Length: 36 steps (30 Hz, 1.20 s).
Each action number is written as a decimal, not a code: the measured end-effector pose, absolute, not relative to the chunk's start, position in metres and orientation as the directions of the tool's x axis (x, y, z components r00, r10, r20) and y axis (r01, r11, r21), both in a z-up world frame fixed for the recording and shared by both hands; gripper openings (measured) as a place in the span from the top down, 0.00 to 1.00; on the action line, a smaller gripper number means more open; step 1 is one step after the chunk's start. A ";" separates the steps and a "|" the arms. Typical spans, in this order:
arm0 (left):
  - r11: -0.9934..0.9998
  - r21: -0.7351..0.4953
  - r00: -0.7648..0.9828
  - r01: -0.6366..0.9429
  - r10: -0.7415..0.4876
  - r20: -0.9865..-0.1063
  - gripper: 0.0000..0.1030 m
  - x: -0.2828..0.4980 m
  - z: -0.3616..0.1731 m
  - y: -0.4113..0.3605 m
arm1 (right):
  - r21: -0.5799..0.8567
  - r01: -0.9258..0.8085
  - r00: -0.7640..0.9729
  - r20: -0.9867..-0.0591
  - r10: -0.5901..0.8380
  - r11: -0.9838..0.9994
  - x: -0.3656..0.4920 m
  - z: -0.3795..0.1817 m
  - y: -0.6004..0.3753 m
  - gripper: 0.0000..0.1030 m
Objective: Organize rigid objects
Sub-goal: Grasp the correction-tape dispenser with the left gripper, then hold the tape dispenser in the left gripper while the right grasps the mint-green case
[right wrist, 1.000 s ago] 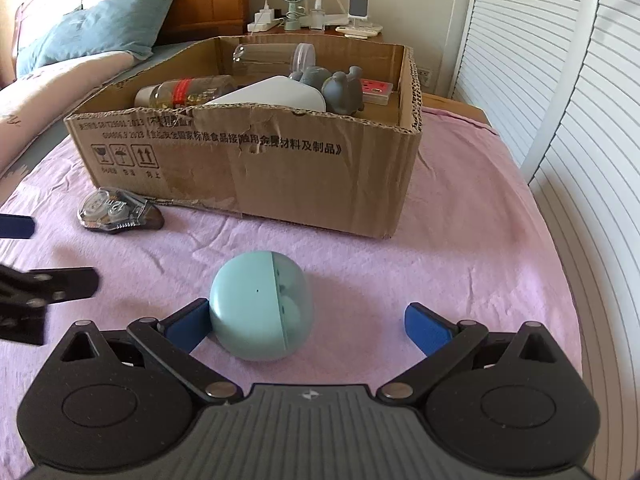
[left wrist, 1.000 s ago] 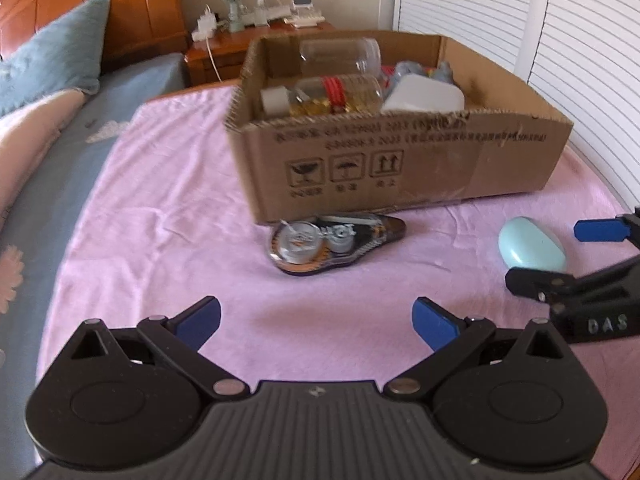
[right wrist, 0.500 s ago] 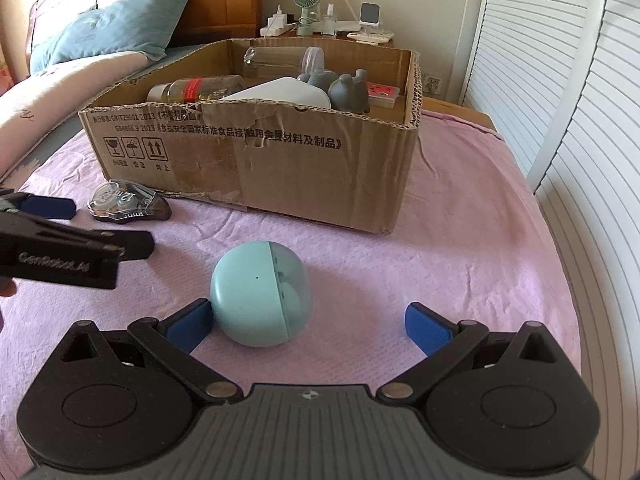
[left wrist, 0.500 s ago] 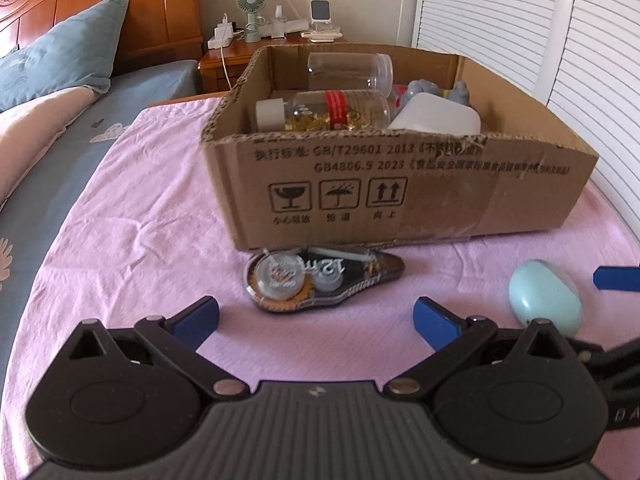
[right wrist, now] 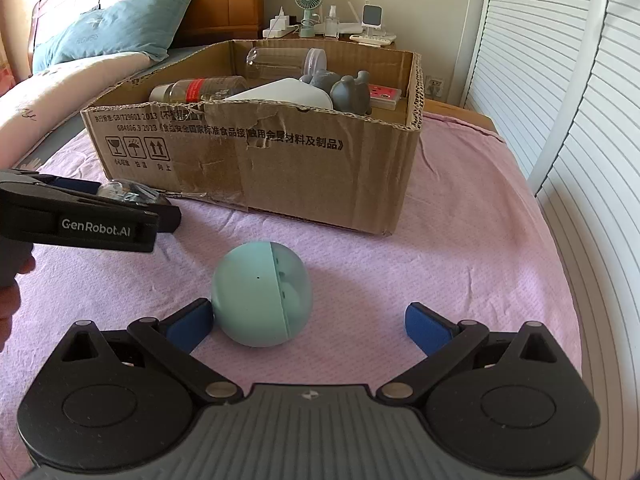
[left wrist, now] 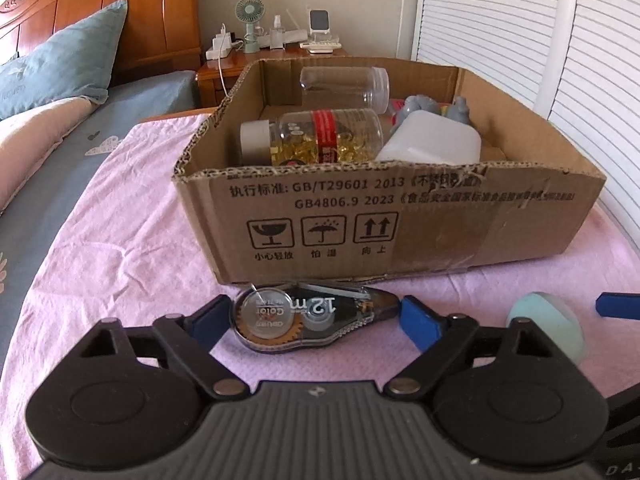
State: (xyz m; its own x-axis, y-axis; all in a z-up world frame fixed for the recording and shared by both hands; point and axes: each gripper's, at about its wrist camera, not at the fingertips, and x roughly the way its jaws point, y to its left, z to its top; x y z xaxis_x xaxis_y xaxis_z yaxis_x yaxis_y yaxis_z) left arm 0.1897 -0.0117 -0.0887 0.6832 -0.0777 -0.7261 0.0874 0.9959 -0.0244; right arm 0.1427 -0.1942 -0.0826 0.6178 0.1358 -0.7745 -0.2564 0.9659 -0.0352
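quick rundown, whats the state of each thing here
left tongs: open, straddling the correction tape
correction tape: flat on the cloth, ungripped
right tongs: open
teal egg case: closed, on the cloth, beside the left pad
cardboard box: open-topped, partly filled
pill bottle: capped, lying sideways in the box

Tape dispenser before box; egg rightward

My hand-held gripper was black with blue pads; the egg-shaped case pale teal, the bed cover pink, the box brown, its toy seemingly grey.
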 end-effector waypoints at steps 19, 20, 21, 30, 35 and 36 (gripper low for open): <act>0.994 -0.028 0.675 0.108 -0.094 -0.732 0.13 0.169 -0.088 0.021 | -0.021 -0.473 0.549 -0.789 0.276 0.881 0.142 -0.082 -0.159 0.00; 0.994 -0.028 0.676 0.110 -0.095 -0.730 0.13 0.169 -0.088 0.021 | -0.020 -0.479 0.545 -0.791 0.279 0.878 0.142 -0.082 -0.158 0.00; 0.993 -0.028 0.677 0.111 -0.096 -0.729 0.13 0.169 -0.088 0.022 | -0.020 -0.482 0.542 -0.792 0.280 0.876 0.141 -0.082 -0.157 0.00; 0.993 -0.029 0.680 0.112 -0.098 -0.727 0.13 0.168 -0.089 0.023 | -0.031 -0.442 0.565 -0.786 0.251 0.897 0.145 -0.075 -0.160 0.27; 0.995 -0.028 0.678 0.100 -0.089 -0.730 0.13 0.170 -0.088 0.022 | -0.040 -0.440 0.570 -0.784 0.245 0.897 0.147 -0.072 -0.164 0.42; 0.995 -0.028 0.677 0.096 -0.086 -0.731 0.13 0.170 -0.088 0.022 | -0.041 -0.444 0.569 -0.784 0.246 0.895 0.147 -0.072 -0.164 0.42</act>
